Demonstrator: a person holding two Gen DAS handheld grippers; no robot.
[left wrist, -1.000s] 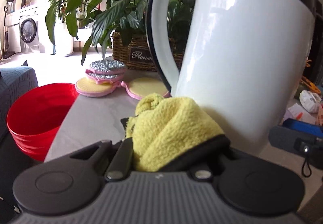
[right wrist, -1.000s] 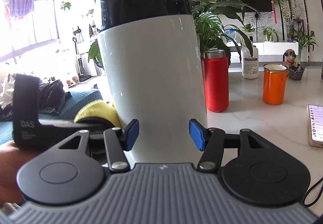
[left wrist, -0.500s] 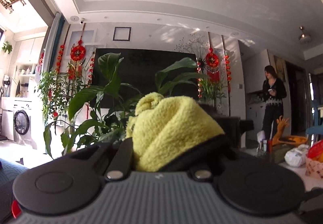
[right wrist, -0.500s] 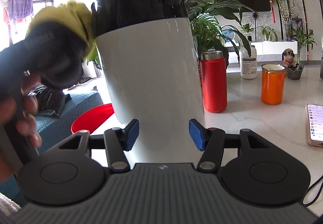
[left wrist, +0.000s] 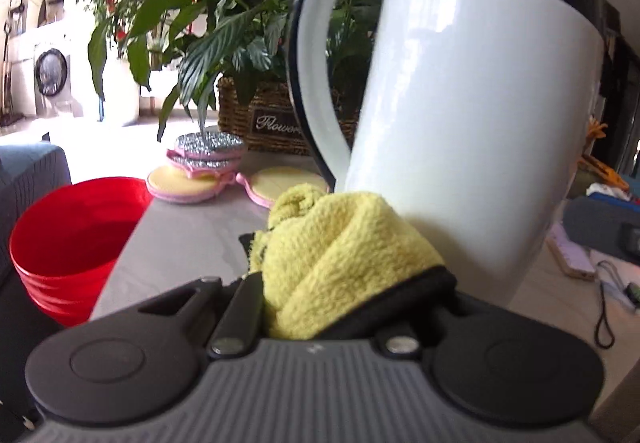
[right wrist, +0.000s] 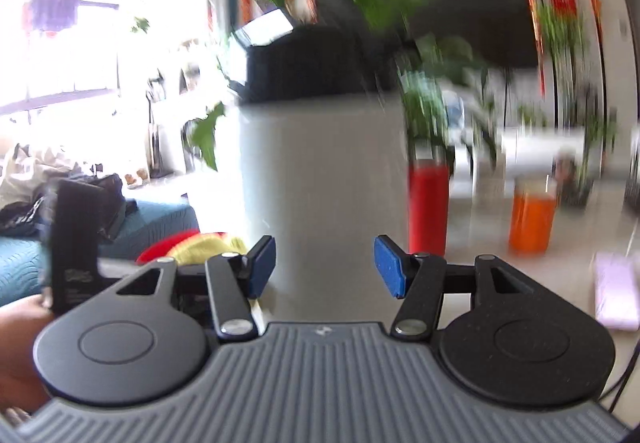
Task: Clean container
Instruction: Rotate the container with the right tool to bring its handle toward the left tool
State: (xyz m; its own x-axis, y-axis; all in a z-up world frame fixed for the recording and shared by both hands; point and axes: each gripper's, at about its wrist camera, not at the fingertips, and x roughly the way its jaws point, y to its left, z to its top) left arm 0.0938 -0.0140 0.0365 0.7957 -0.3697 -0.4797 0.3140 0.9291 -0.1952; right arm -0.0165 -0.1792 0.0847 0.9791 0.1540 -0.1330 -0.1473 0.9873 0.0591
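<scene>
Tall white glossy jug with a black band at the top and a white handle [left wrist: 472, 115] stands on the pale stone counter [left wrist: 180, 239], filling the right half of the left wrist view, handle towards centre frame. Left gripper [left wrist: 340, 275] is clamped on a bunched yellow terry cloth [left wrist: 340, 255], the wad touching the jug's lower wall at bottom centre; it looks held there so the cloth rubs the outside, so my read is a wiping pass low on the body. Right gripper [right wrist: 325, 263] shows its blue pads [right wrist: 390, 269] apart, one either side of the jug's base [right wrist: 320, 183] at centre of the right wrist view; that frame is blurred and I can't tell if the pads press the wall, probably there to steady it. Red round plastic basin [left wrist: 72, 231] sits lower left off the counter edge, likely for rinsing. Pink-rimmed round scrub pads [left wrist: 200, 163] lie mid-left, spare.
</scene>
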